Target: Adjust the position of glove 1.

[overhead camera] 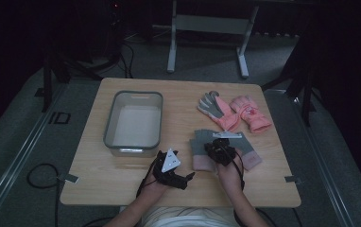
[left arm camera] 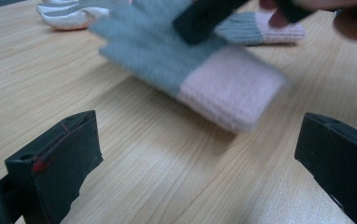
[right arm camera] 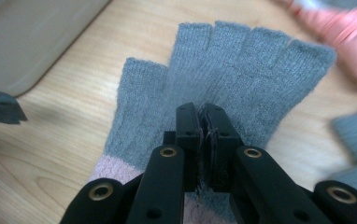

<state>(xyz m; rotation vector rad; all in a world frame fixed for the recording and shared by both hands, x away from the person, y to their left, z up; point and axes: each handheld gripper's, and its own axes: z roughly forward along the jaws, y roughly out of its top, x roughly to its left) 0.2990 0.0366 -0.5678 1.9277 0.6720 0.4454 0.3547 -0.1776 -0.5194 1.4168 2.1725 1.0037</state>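
- L gripper (overhead camera: 188,177): near table (overhead camera: 122,182) edge, jaws wide apart, nothing held, aimed at glove cuff.
- R gripper (right arm camera: 203,112): jaws pinched together on knit of grey fingerless glove (right arm camera: 242,70), which lies flat at table centre-right, pink cuff toward person.
- Bin (overhead camera: 133,120): beyond L gripper, w/ pink gloves (overhead camera: 249,113) far right.

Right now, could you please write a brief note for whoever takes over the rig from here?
Right hand-held gripper: shut on the near grey-and-pink knit glove, pinching its palm; the glove lies on the table.
Left hand-held gripper: open, holding nothing, low over the table beside that glove's pink cuff.
Elsewhere: second knit glove beside it, two pink gloves behind, grey bin to the left.
Done: one glove gripped.
Left: probably all gloves into the bin.
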